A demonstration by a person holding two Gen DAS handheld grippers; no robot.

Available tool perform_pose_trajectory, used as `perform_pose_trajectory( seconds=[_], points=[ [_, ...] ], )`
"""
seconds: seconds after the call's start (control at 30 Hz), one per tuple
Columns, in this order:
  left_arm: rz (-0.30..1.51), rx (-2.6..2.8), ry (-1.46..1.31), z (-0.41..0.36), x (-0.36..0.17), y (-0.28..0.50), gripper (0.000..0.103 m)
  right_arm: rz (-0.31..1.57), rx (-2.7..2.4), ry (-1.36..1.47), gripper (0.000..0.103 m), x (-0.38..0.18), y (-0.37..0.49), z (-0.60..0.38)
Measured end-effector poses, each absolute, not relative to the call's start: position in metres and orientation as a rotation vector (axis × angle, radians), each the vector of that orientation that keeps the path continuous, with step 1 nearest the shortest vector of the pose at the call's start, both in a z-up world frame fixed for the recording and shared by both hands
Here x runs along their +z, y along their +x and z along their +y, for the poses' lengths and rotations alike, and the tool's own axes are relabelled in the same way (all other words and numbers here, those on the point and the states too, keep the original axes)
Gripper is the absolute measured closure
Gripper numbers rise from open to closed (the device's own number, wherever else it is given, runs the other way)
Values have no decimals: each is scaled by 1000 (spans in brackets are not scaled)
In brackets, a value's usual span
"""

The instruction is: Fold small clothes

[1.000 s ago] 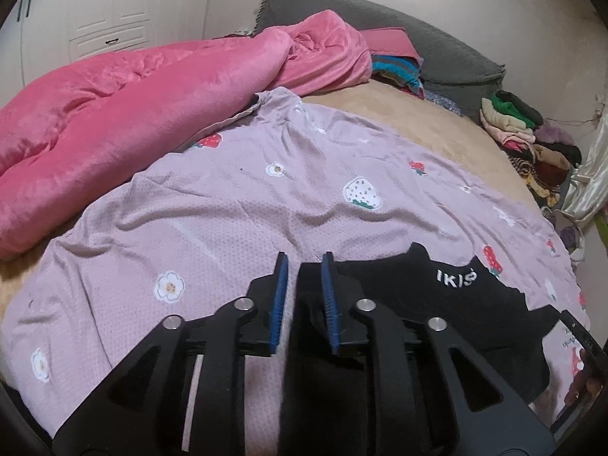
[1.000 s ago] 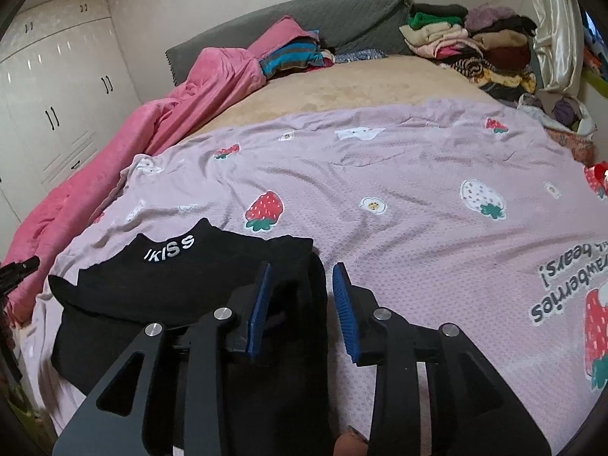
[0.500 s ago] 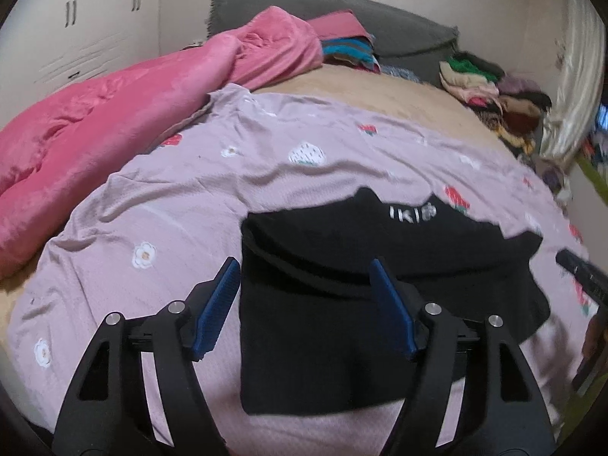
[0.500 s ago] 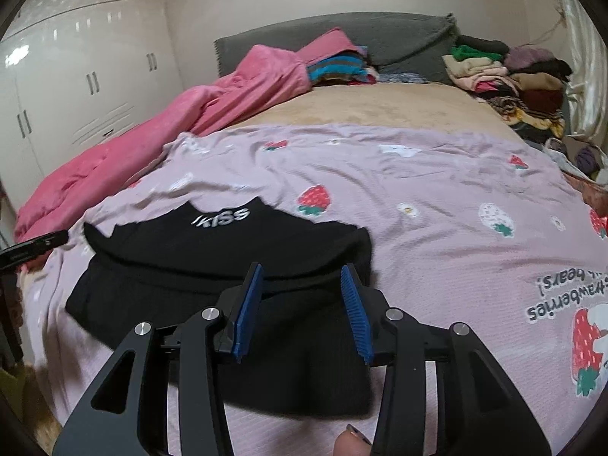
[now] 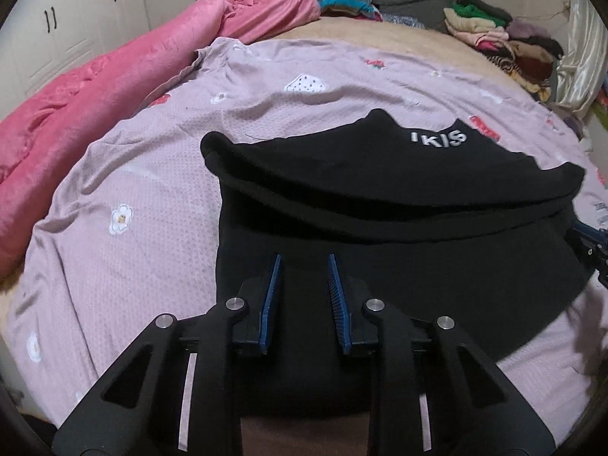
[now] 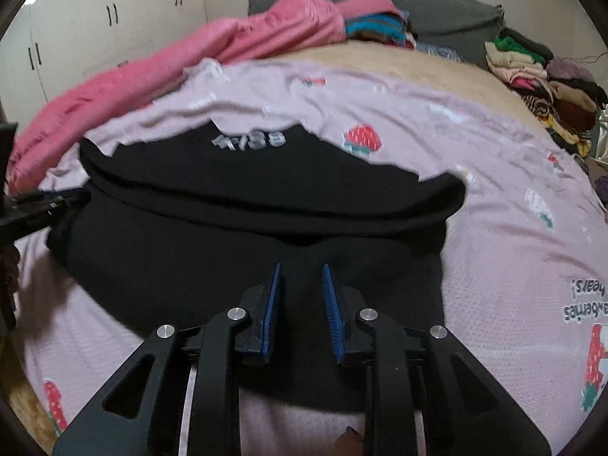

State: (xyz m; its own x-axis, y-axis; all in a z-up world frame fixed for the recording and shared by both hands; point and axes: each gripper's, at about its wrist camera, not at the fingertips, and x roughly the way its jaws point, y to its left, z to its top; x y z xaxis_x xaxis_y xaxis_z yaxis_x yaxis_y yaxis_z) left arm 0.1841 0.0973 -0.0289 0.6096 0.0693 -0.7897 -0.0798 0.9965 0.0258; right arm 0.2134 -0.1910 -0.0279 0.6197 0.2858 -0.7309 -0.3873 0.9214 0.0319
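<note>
Through my left wrist camera, my left jaws (image 5: 304, 266) hang low over the near half of the black garment (image 5: 380, 205), angled steeply down at it. They have just been closing and now stand narrowly apart; the blue pads show a gap with dark cloth beneath it, none of it pinched. The garment lies on the lilac strawberry sheet (image 5: 144, 174) on the bed, its upper part folded across so a thick fold edge runs from left to right just ahead of my tips. To the left of my jaws the garment's straight side edge gives way to open sheet; beyond that the pink quilt (image 5: 95, 87) banks up. White letters past the fold read "IKIS", the last one partly creased. At the right rim, my other tool's tip (image 5: 591, 245) sits at the garment's edge.

Through my right wrist camera, blurred, my right jaws (image 6: 302, 277) hover over the same garment's near half, tilted down, narrowly parted after closing, gripping nothing. The fold edge lies just ahead. To the right of my jaws the garment's side edge ends and free sheet spreads wide, printed upside down with words ending "berries" and "bears!". The garment's lettering is smeared here. Stacked clothes (image 6: 539, 72) sit far ahead to the right.
</note>
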Motion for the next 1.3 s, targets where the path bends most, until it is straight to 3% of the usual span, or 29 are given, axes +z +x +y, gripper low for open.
perform_pose_trajectory(
  seconds=[0.2,0.83,0.87,0.93,0.97,1.0,1.17,1.2,1.23,1.3],
  points=[
    [932,119,-32,106,-34,212,85,839,359,-117,81,-43,247,-187],
    [837,175,-211,164,-23,248,85,749,243,-2,80,-12,324,-219],
    [835,172,-231,169,-25,248,83,744,233,-9,78,-11,322,-223],
    [838,165,-244,173,-27,249,71,744,228,-17,64,-11,321,-232],
    [837,162,-249,174,-28,250,67,755,231,-23,51,-13,321,-235],
    [836,149,-258,175,-29,251,60,756,214,-34,50,-15,321,-239],
    [832,124,-229,168,-31,259,61,795,203,-30,50,-26,326,-247],
    [836,119,-221,167,-32,260,72,800,215,-34,53,-27,327,-245],
    [838,110,-215,166,-32,260,90,802,232,-40,58,-29,328,-242],
    [834,110,-194,163,-32,260,95,812,251,-51,92,-32,329,-238]
  ],
)
